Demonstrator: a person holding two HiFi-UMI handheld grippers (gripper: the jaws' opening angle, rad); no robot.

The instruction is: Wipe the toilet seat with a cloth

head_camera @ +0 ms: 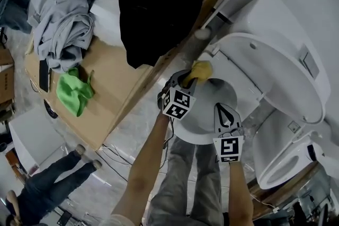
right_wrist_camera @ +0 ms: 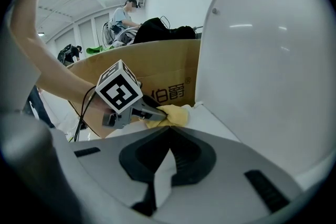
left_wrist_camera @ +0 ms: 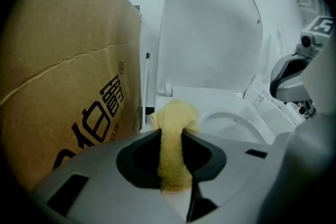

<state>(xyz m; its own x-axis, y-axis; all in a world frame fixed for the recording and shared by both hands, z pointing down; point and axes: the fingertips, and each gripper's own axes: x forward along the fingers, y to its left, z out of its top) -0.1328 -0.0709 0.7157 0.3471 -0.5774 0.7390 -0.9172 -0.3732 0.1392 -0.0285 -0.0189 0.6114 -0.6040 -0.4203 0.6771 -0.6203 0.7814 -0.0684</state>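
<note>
The person stands facing a white toilet with its lid (head_camera: 286, 61) tipped up against the wall, and the left gripper (head_camera: 188, 80) has its jaws clamped tight on a small yellow terry cloth (head_camera: 202, 69). A strip of the cloth runs back between the jaws and the bunched end pokes out in front. That bunch rests on the white toilet seat (head_camera: 198, 136) at its rear left, close to the base of the lid. The right gripper (head_camera: 222, 109) is held over the front of the bowl with its jaws brought together at the tips and nothing between them; I cannot tell whether it touches the seat. Hard against the toilet's left side is a big brown cardboard box (head_camera: 116, 77) with dark print on its face, so the cloth end of the seat sits just beside the box wall. On top of the box lie a black garment (head_camera: 153, 13) draped over the near edge, a heap of grey clothing (head_camera: 63, 13), a crumpled bright green cloth (head_camera: 74, 92) and a dark slim phone (head_camera: 44, 75). A thin rod (head_camera: 221, 5) stands in the narrow gap between box and toilet. To the right, another white ceramic fixture (head_camera: 286, 159) is near the first. Another person in jeans (head_camera: 42, 182) stands on the floor beyond the box.
</note>
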